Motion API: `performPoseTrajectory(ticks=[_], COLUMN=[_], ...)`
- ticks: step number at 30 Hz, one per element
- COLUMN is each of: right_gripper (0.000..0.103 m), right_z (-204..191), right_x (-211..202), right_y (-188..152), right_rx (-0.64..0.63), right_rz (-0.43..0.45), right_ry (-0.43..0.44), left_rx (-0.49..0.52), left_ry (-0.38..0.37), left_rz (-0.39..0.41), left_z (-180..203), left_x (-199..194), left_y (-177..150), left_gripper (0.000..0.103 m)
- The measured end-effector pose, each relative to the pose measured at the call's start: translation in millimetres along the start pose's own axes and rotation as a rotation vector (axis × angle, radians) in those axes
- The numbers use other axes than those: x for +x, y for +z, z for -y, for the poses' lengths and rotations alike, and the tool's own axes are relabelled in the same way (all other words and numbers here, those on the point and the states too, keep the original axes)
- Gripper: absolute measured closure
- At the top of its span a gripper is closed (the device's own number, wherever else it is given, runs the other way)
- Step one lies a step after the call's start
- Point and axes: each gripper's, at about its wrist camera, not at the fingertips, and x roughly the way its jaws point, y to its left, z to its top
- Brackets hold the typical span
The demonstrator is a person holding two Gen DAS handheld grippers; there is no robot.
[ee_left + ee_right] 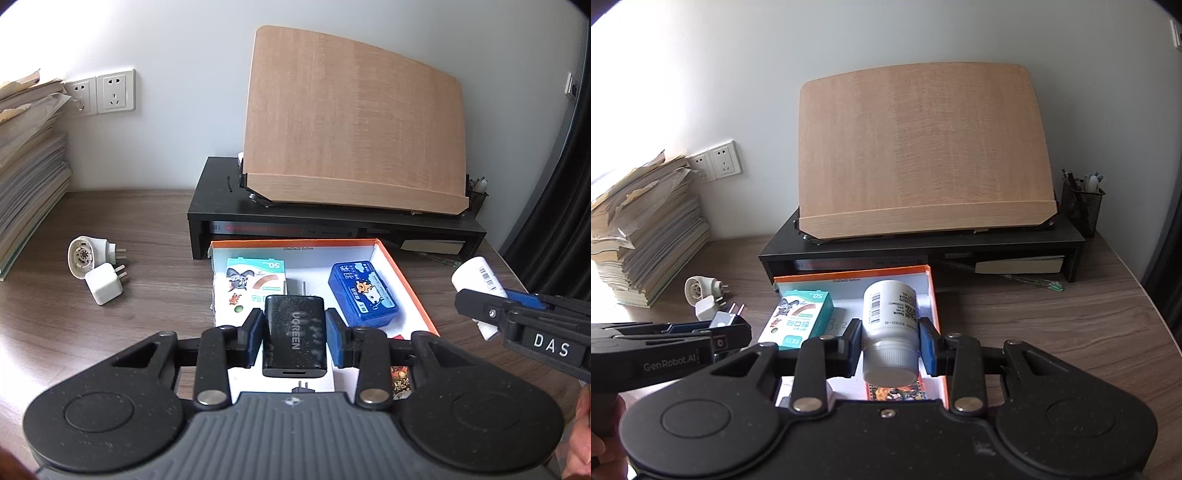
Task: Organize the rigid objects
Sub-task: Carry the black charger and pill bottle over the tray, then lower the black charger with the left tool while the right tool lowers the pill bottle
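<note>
A: Left wrist view first. What do the fingers have?

B: The left gripper (294, 334) is closed on a black charger (294, 336), the blue pads pressing its two long sides. The charger sits squarely between the fingers, its port end toward the camera, held over the near part of the open box (406, 280).

A: And in the box?

B: A bandage carton (255, 286) at the left, a blue case (364, 293) at the right. On the bench (147, 221), well left of the box, lie a white adapter (105, 286) and a round plug (85, 256), touching. The right gripper (491, 314) comes in from the right, with a white bottle (476, 277).

A: Right wrist view?

B: The right gripper (889, 341) is clamped on that bottle (890, 314), pads on either side just above the cap, which points at the camera. It hangs over the box (934, 295), beside the carton (798, 317). The left gripper (716, 328) shows at the left edge; the charger's prongs (737, 308) poke out beyond its tips.
</note>
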Motion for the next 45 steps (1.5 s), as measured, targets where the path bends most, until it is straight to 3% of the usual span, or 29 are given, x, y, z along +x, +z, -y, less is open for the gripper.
performPoseTrajectory(ticks=[45], right_gripper=[0.063], right_z=[-28.7], right_x=[23.7], right_y=[-3.1], right_rx=[-0.017], right_rz=[-0.052], right_ry=[0.022], left_rx=[-0.028], left_ry=[0.028], left_rz=[-0.033], left_z=[-20.6], left_x=[8.4], left_y=[2.2], left_gripper=[0.067])
